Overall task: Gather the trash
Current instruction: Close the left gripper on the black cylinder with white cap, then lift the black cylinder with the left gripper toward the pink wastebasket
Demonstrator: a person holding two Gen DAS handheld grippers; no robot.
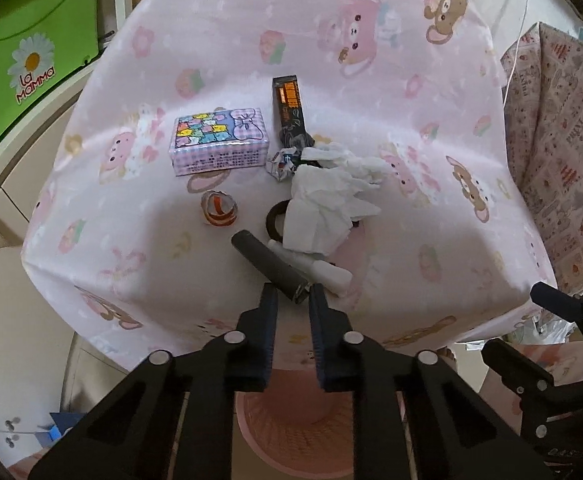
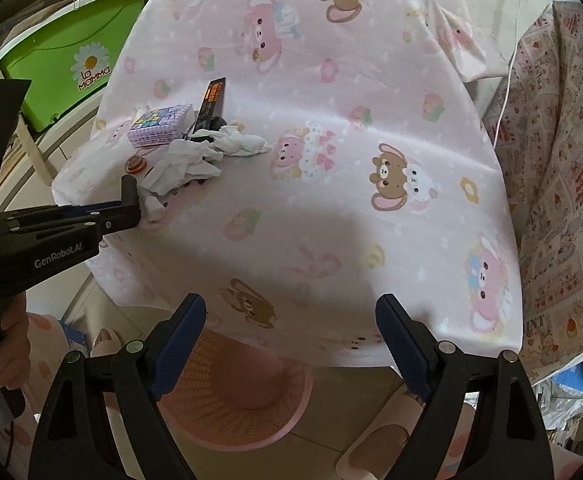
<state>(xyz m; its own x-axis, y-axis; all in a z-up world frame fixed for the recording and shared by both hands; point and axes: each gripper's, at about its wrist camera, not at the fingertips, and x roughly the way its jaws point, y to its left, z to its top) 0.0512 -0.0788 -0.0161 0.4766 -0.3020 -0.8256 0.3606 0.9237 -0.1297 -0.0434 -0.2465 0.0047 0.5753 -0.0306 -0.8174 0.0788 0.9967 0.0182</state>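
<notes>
Centrally, a desk (image 1: 251,32) draped in a pink cartoon-bear cloth fills both views. Below its near edge, on the floor, stands a pink mesh waste basket (image 2: 231,400). A green storage box (image 1: 31,60) sits off the desk's far left corner. Toward the left side of the desk lies a cluster of things: a lilac checked tissue pack (image 1: 219,140), with a black and orange carton (image 1: 289,108) just beside it, and crumpled white tissue (image 1: 327,196) heaped nearer the near edge, partly covering a dark ring (image 1: 273,220). A small crumpled wrapper (image 1: 281,166) touches the tissue, and a curled orange-and-white strip (image 1: 218,208) lies well apart on its left. A dark cylinder (image 1: 267,264) lies close to the near edge, beside a white tube (image 1: 311,266). The left hand-held gripper (image 1: 293,300) has its jaws clamped on the cylinder's near end. The right hand-held gripper (image 2: 291,320) hovers over the near edge with jaws wide apart, holding nothing.
</notes>
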